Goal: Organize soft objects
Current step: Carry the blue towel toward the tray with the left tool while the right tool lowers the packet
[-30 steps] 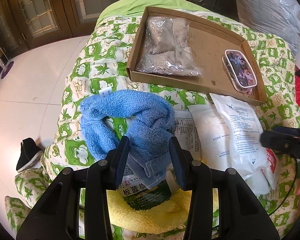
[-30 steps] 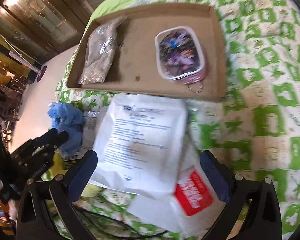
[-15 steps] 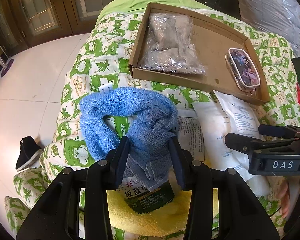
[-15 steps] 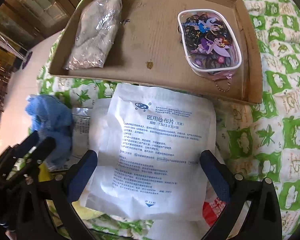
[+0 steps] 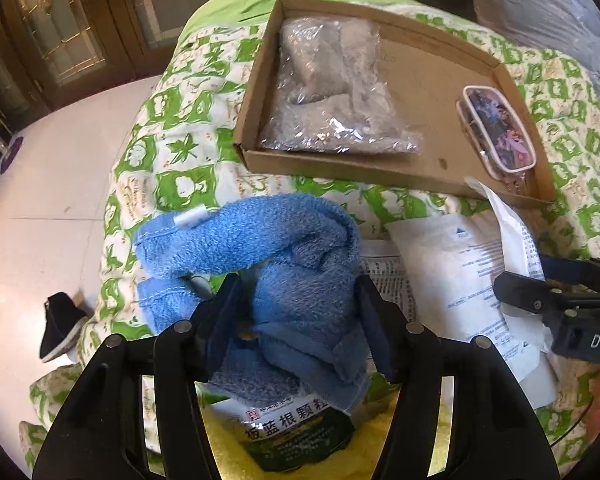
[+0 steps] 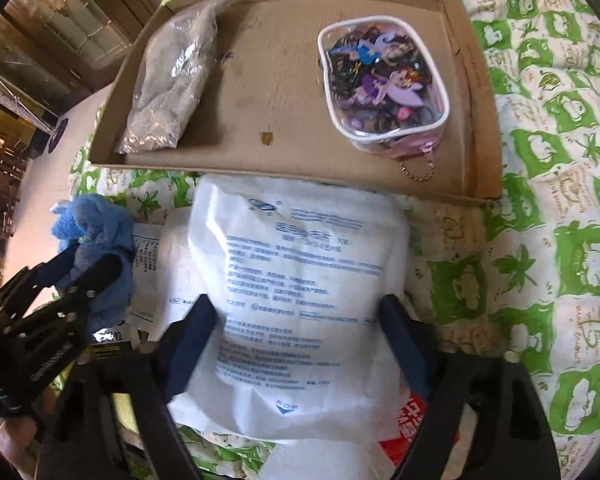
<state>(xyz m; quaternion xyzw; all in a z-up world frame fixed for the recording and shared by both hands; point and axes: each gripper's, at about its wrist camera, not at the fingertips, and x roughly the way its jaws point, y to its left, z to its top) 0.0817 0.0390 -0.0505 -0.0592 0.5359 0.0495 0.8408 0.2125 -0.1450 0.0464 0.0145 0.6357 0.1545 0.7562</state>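
Observation:
A crumpled blue towel lies on the quilt with my left gripper straddling its near fold. Its jaws are opening; the towel fills most of the gap, and the left pad stands slightly off it. To the right lies a white gauze packet printed with blue text. My right gripper is closing on it, both pads against its side edges, and the packet buckles upward. A shallow cardboard tray beyond holds a clear bag of grey fabric and a cartoon pouch.
Under the towel sit a green granule packet and a yellow cloth. A red-and-white packet lies under the gauze packet. The green-and-white quilt drops off to a tiled floor on the left, where a black shoe lies.
Both grippers have come down closer to the bed. The right jaws have narrowed from wide open onto the gauze packet's edges. The left jaws have spread a little around the towel.

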